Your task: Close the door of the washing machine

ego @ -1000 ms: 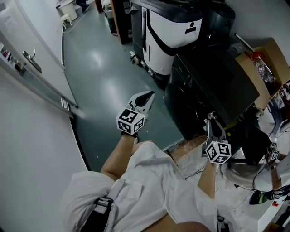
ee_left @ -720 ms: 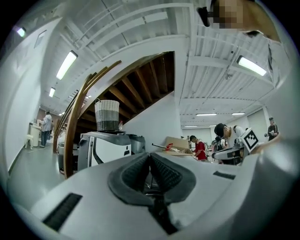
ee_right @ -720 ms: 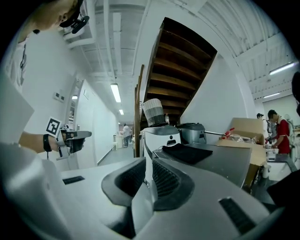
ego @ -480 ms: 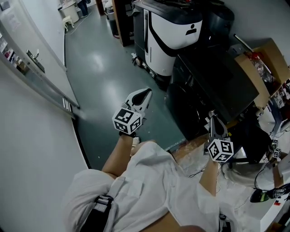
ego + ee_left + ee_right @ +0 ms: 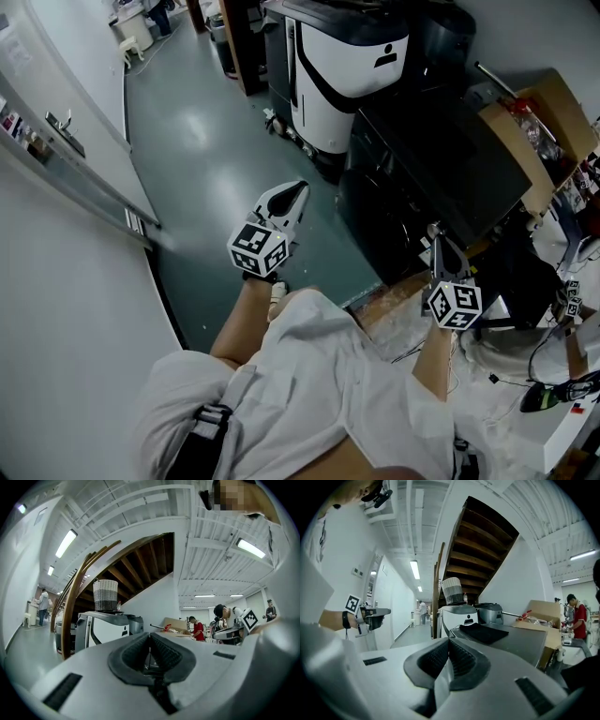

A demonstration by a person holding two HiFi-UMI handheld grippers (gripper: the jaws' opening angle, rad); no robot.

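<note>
Left gripper [image 5: 300, 187] and right gripper [image 5: 434, 230] are both empty, fingers pressed together, held before the dark washing machine [image 5: 441, 164], whose door seems shut, though it's murky

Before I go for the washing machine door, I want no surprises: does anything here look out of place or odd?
Nothing looks spilled or broken. Two small things: a dark cloth lies loose on top of the dark machine, and loose cables trail over the white sheet at the head view's right.
</note>
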